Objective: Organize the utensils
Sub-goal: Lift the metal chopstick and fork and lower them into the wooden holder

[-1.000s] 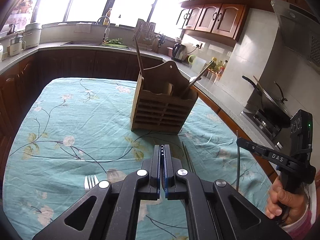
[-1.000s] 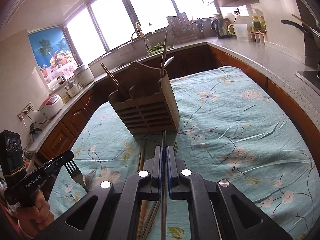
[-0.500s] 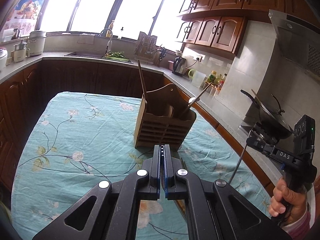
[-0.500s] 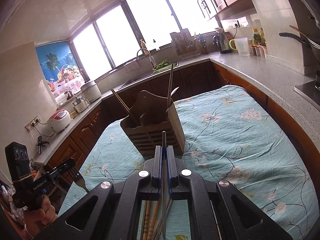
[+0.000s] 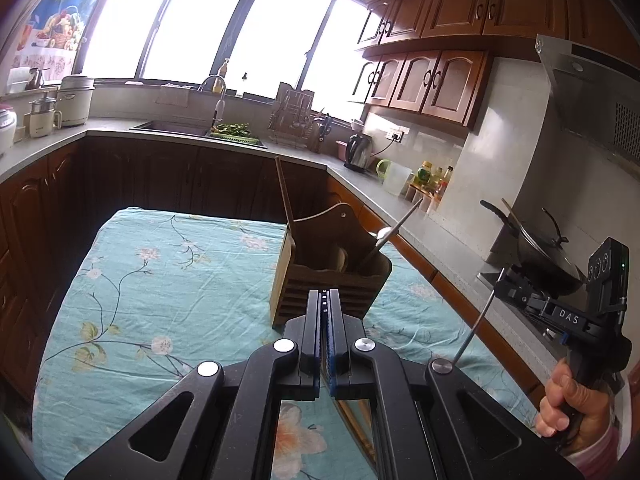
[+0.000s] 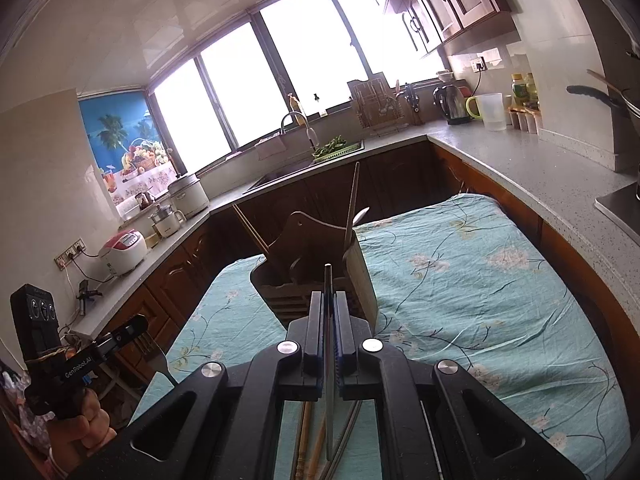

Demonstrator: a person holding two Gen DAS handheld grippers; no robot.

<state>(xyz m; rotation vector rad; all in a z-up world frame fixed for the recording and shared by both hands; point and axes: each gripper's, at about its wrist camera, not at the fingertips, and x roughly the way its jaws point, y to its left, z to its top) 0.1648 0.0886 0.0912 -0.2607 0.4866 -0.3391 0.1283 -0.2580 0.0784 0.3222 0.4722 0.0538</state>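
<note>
Right hand-held gripper (image 6: 329, 312) pinches a metal chopstick (image 6: 329, 360) before the wooden holder (image 6: 320, 280).

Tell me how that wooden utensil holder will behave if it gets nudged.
The wooden holder looks tall and narrow-based, so a high push may tip it. On the wrinkled tablecloth it would probably drag rather than slide. Its leaning chopstick could shift.

Wooden utensil holder (image 5: 332, 280) upright on table; metal chopstick (image 6: 329, 360) lifted.
</note>
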